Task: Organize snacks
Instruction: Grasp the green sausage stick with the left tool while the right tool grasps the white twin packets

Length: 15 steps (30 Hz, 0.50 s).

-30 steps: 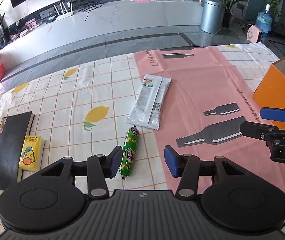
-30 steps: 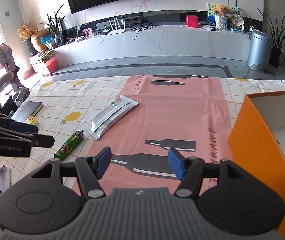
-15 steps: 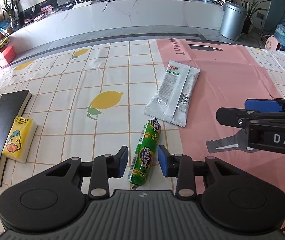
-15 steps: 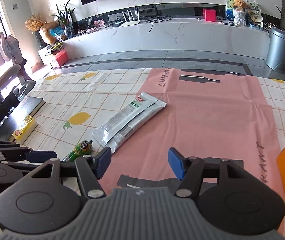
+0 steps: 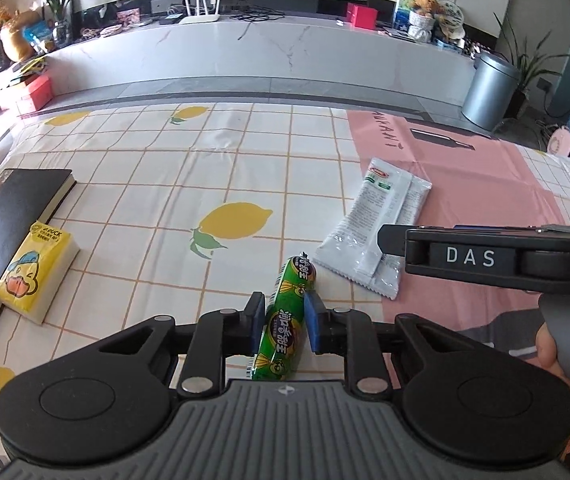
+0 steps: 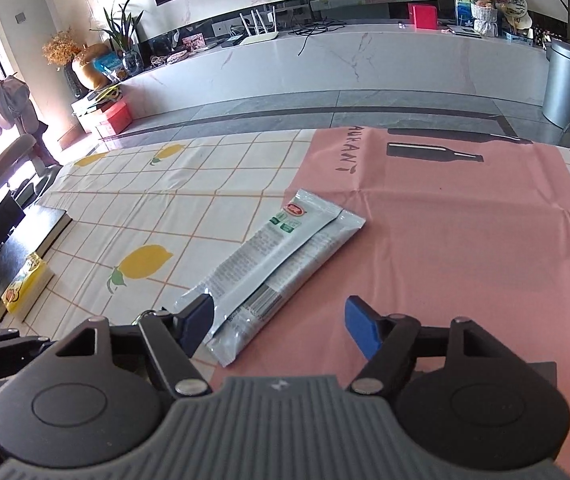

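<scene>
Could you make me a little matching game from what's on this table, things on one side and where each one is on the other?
Things:
1. sausage
2. silver packets
3. yellow tissue pack
4. black book

Places:
A. under the tissue pack, at the table's left edge
B. pinched between the left gripper's blue pads
C. on top of the book
D. across the seam of the checked cloth and the pink cloth, in front of the open right gripper

Pairs: 1-B, 2-D, 3-C, 4-A
</scene>
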Available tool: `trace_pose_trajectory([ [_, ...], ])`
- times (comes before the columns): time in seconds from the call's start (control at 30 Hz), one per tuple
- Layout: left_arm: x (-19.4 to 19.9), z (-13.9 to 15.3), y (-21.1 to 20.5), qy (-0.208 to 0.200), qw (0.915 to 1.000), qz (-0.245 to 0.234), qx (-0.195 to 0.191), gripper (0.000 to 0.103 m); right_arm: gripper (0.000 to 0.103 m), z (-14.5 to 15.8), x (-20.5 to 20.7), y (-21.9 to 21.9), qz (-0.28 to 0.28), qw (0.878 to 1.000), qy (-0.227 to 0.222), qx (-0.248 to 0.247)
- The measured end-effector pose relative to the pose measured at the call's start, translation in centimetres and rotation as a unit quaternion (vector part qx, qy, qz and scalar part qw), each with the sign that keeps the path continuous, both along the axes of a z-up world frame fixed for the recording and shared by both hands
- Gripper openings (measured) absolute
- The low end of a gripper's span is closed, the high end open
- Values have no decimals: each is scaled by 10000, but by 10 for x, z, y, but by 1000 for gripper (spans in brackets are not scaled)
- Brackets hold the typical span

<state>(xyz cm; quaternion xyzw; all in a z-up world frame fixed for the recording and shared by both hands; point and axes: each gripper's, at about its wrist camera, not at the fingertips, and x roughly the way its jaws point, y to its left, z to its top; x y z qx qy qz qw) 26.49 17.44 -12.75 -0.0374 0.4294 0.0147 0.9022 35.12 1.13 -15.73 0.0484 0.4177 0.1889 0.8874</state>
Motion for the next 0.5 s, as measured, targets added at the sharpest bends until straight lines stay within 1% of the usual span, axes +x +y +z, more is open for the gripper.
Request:
trace_pose_trajectory([
  [0.07,0,-1,3,-63,10000,18,-73,26,71,-4,8,5,-42,10000,47,10],
  [0.13,-1,-2,3,-102,9999,-63,-71,26,72,-8,15,10,-98,9999,83,0],
  [0.2,-1,-3,4,-131,9998,-94,-103,27,74,-9,19,15,-122,9999,41,-31],
  [0.27,-1,-4,7,-112,9997,-104,-189,32,75,-9,23,20,-139,9999,25,-25],
  [0.33,-1,-5,8,-55,9995,-135,-280,40,76,-9,25,27,-133,9999,-6,-72],
  [0.4,-2,-9,8,-3,9994,-163,-289,41,79,-10,27,33,-123,9998,-49,-148],
  [0.5,-2,-13,9,50,9996,-94,-275,41,80,-12,28,46,-79,9993,-174,-332],
])
